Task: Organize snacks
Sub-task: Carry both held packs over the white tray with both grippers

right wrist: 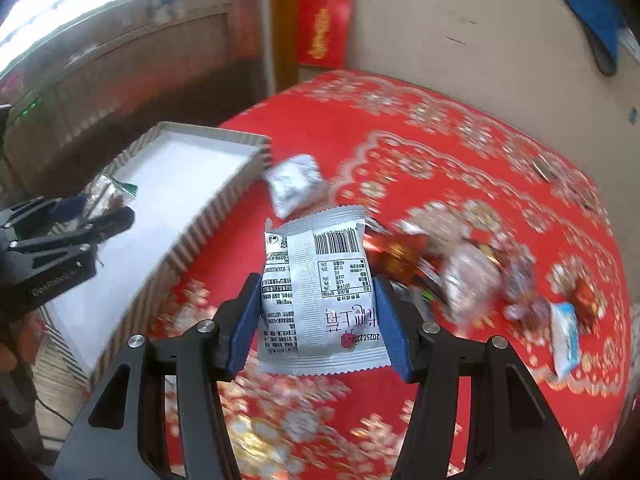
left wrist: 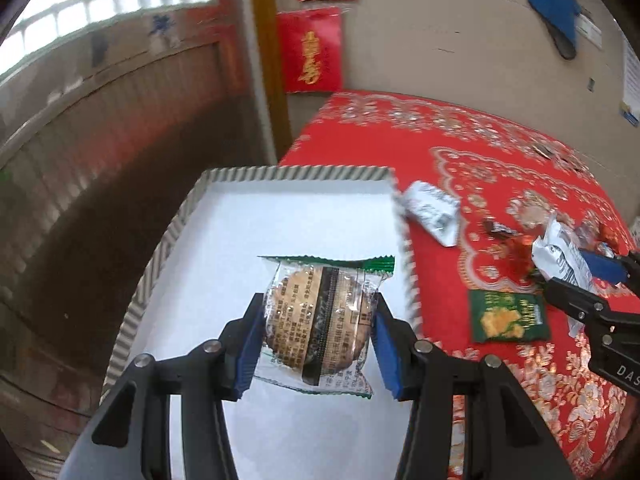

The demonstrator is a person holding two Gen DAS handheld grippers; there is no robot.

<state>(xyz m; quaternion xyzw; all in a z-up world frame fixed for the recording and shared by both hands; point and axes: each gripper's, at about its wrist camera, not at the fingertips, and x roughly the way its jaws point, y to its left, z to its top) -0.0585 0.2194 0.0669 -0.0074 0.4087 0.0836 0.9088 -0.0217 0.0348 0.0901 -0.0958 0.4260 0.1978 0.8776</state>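
My left gripper (left wrist: 318,322) is shut on a clear-wrapped round biscuit packet (left wrist: 320,320) with green ends, held above the white floor of a striped-rim tray (left wrist: 298,171). My right gripper (right wrist: 318,304) is shut on a white snack packet (right wrist: 320,292) with a barcode, held over the red tablecloth just right of the tray (right wrist: 208,220). The left gripper (right wrist: 76,216) with its biscuit shows at the left edge of the right wrist view. The right gripper (left wrist: 592,280) with its white packet shows at the right edge of the left wrist view.
A silver packet (left wrist: 434,206) lies by the tray's far right corner and a green packet (left wrist: 506,316) lies to the tray's right. Several mixed wrapped snacks (right wrist: 472,276) are heaped on the red patterned tablecloth (right wrist: 440,128). A blue-white packet (right wrist: 564,336) lies at the right. Wall behind.
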